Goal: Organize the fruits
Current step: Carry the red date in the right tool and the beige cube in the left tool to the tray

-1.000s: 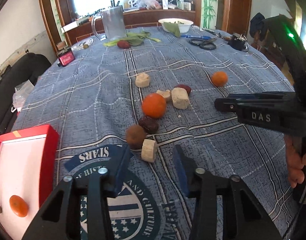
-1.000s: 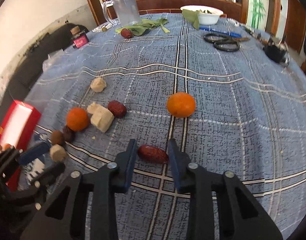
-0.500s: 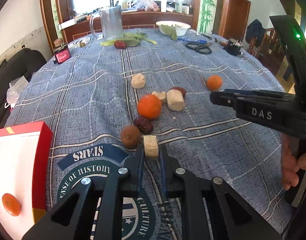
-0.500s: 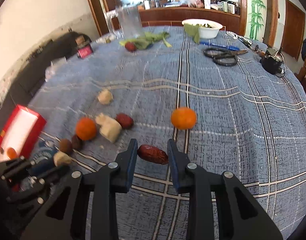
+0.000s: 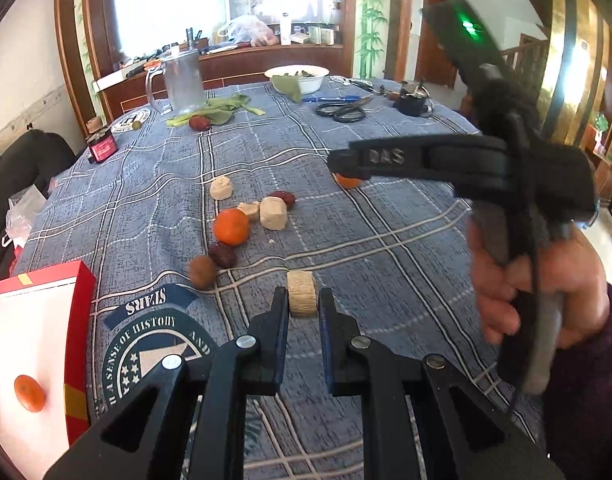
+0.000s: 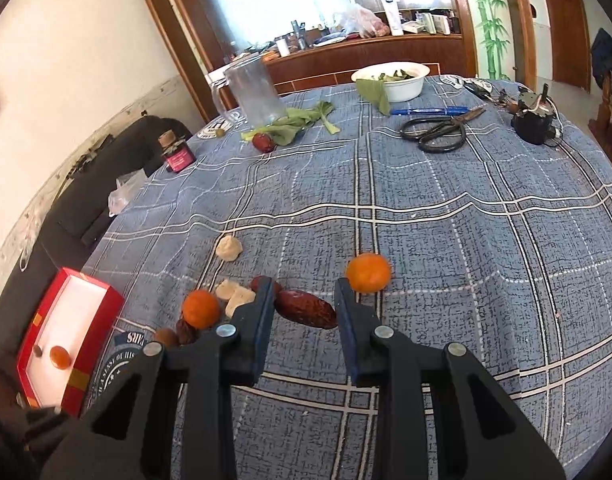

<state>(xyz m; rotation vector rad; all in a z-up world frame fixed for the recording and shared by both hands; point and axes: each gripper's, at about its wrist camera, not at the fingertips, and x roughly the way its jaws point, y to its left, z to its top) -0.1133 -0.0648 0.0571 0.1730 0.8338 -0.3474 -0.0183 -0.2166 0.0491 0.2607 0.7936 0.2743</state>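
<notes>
My left gripper (image 5: 302, 304) is shut on a pale beige fruit chunk (image 5: 302, 294), held above the blue checked cloth. My right gripper (image 6: 305, 312) is shut on a dark red date (image 6: 306, 313), also lifted off the table. A red box with a white inside (image 5: 34, 344) sits at the left edge with one small orange (image 5: 29, 393) in it. On the cloth lie an orange (image 5: 231, 226), a brown round fruit (image 5: 202, 272), a dark date (image 5: 222, 255), beige chunks (image 5: 273, 213) and another orange (image 6: 367, 272).
A glass jug (image 5: 184, 82), green leaves (image 5: 222, 109), a white bowl (image 5: 302, 79), scissors (image 5: 339, 110), a blue pen and a small dark bottle (image 5: 102, 148) stand at the far side. A hand (image 5: 537, 292) holds the right gripper at the right.
My left gripper closed on the beige chunk and lifted it. My right gripper rose off the table with the date held between its fingers.
</notes>
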